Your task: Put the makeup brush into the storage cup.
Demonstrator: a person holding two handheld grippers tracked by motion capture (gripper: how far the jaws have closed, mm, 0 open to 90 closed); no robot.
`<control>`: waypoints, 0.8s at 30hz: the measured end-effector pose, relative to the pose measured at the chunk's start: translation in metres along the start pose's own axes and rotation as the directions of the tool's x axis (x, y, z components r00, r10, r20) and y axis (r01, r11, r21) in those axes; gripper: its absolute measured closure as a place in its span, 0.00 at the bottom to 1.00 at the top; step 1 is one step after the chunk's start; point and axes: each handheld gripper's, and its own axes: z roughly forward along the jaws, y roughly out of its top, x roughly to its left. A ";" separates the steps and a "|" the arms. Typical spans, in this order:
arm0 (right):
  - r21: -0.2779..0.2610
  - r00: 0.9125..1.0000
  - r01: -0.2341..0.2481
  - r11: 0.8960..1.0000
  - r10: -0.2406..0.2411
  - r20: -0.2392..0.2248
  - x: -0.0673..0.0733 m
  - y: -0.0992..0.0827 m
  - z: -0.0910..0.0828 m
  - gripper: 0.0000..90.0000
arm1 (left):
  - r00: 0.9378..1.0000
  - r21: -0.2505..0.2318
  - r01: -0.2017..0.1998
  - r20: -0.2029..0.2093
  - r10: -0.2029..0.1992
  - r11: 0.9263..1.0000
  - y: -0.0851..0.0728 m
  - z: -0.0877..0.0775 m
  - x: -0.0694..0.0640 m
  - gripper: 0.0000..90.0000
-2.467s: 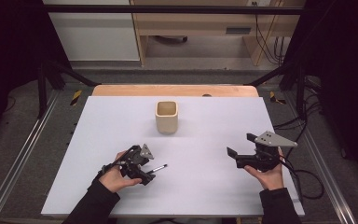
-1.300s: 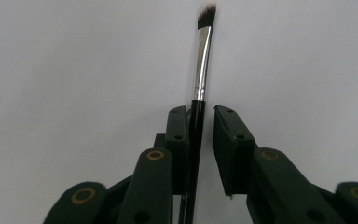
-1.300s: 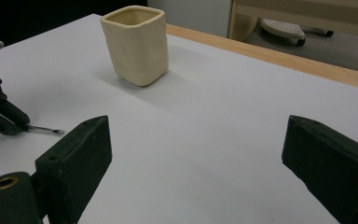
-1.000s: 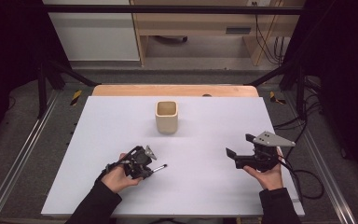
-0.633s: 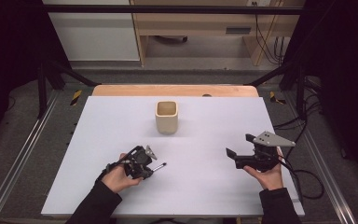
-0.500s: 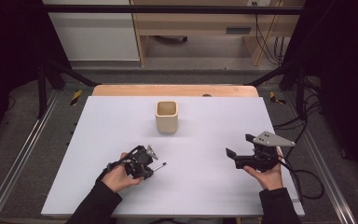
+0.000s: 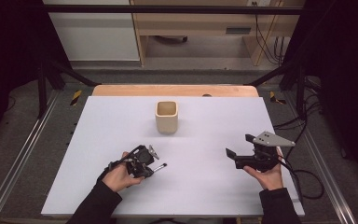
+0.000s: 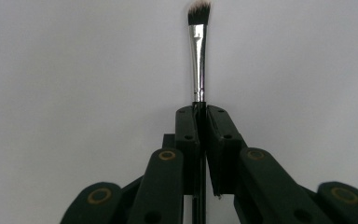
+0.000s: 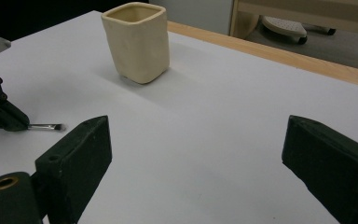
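Grasp done: left gripper point(image 8: 199, 116) jaws pinch the small silver-ferruled makeup brush point(image 8: 197, 56) low at lower-left tabletop; drop into cream square ceramic cup point(image 7: 167, 116), upper centre, remains; right gripper point(image 9: 196, 154) jaws spread, empty.

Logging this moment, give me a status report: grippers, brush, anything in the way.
Left gripper shut on brush. Right gripper open, empty. Cup upright beyond; table between bare.

A cream ceramic cup point(image 7: 167, 116) (squarish, open at the top) stands upright near the far middle of a white table point(image 7: 98, 140). Black cables point(image 7: 265, 37) hang beyond a wooden shelf point(image 7: 200, 23).
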 end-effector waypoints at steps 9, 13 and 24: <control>0.007 1.000 0.004 1.000 -0.004 -0.002 0.000 0.000 0.001 0.09 | 1.000 -0.002 0.004 0.000 -0.004 1.000 0.000 0.000 0.000 0.93; 0.009 1.000 0.002 1.000 -0.002 -0.002 0.000 0.000 0.000 0.09 | 1.000 -0.004 -0.006 -0.005 0.006 1.000 0.000 -0.001 -0.001 0.93; 0.011 1.000 0.002 1.000 -0.002 -0.009 0.001 -0.001 0.001 0.09 | 1.000 -0.136 0.010 -0.021 -0.013 0.991 -0.004 -0.027 -0.002 0.93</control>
